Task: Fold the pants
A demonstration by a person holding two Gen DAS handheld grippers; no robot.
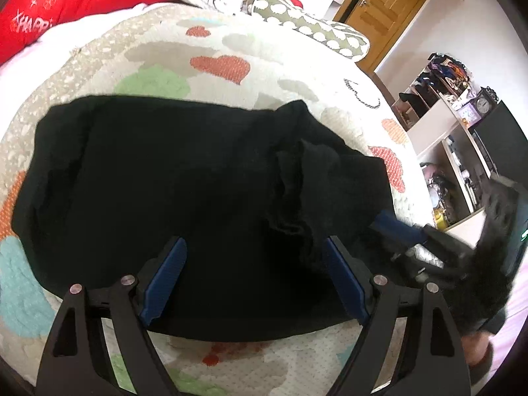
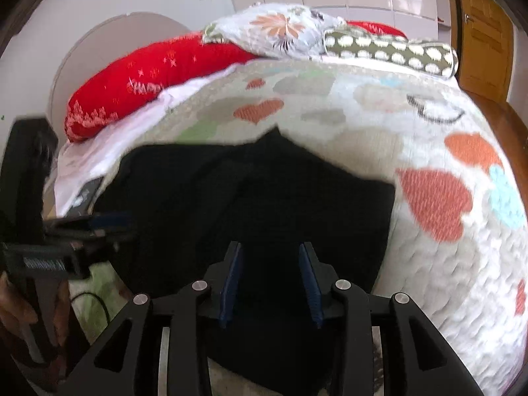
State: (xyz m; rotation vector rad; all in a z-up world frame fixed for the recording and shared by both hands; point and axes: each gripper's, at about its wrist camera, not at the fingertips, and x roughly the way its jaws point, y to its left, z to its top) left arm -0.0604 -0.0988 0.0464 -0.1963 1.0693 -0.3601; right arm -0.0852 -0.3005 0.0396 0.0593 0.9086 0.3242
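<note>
My left gripper [image 1: 254, 247] hangs wide open and my right gripper [image 2: 271, 254] part-open, both empty, over the folded black fabric pants [image 1: 171, 178] lying flat on the heart-patterned quilted bedspread [image 1: 214, 66], red pillow [image 2: 148, 76] beyond.

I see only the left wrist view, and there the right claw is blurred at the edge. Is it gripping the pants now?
Observer: No. In the right wrist view the right claw stands partly open over the pants, with no cloth pinched.
Operator: Is anything lying near the pants that my view misses?
Observer: Yes. A dark flat object lies on the white sheet, beside the pants' edge. What it is, I cannot tell.
</note>
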